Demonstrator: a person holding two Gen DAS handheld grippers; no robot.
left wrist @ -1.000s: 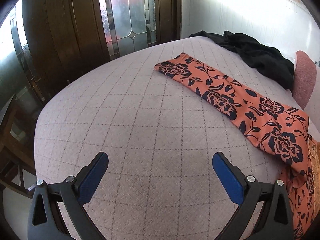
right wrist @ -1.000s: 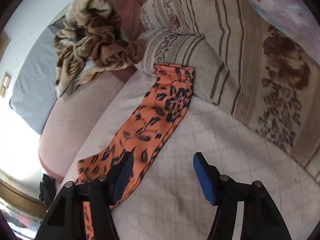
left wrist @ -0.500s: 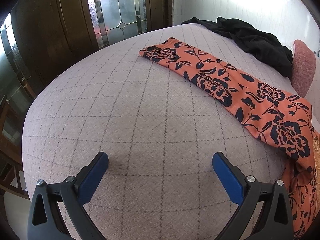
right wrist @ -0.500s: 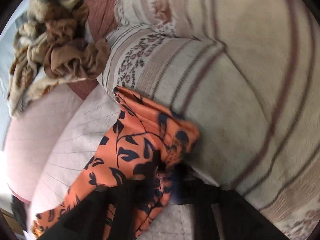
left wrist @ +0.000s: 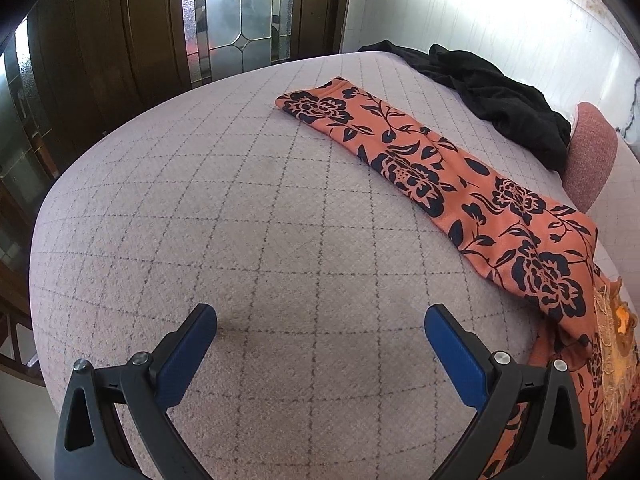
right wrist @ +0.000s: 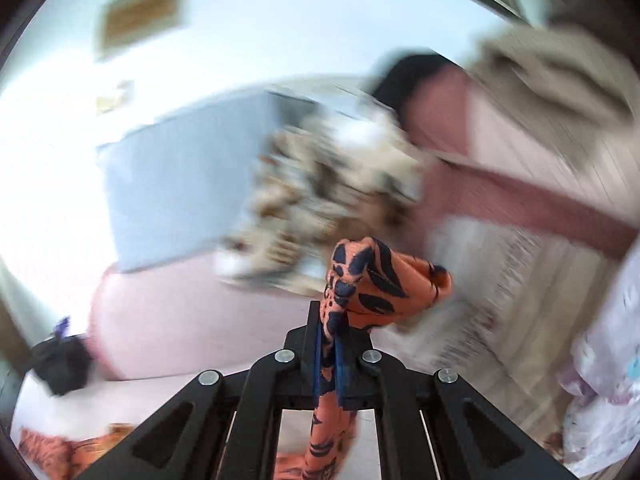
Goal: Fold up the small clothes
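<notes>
Garment end (right wrist: 372,276) now lifted, length diagonal

The left gripper (left wrist: 320,344) points steeply downward, jaws spread wide and empty. The right gripper (right wrist: 329,320) points toward twelve o'clock, clamped tight.

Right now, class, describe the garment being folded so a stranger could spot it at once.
Start at the bed with the grey grid cover. A long cloth lies across its right half, one end pinched in the shut right gripper. It is orange with dark flowers, unlike the plain black heap beyond it.
</notes>
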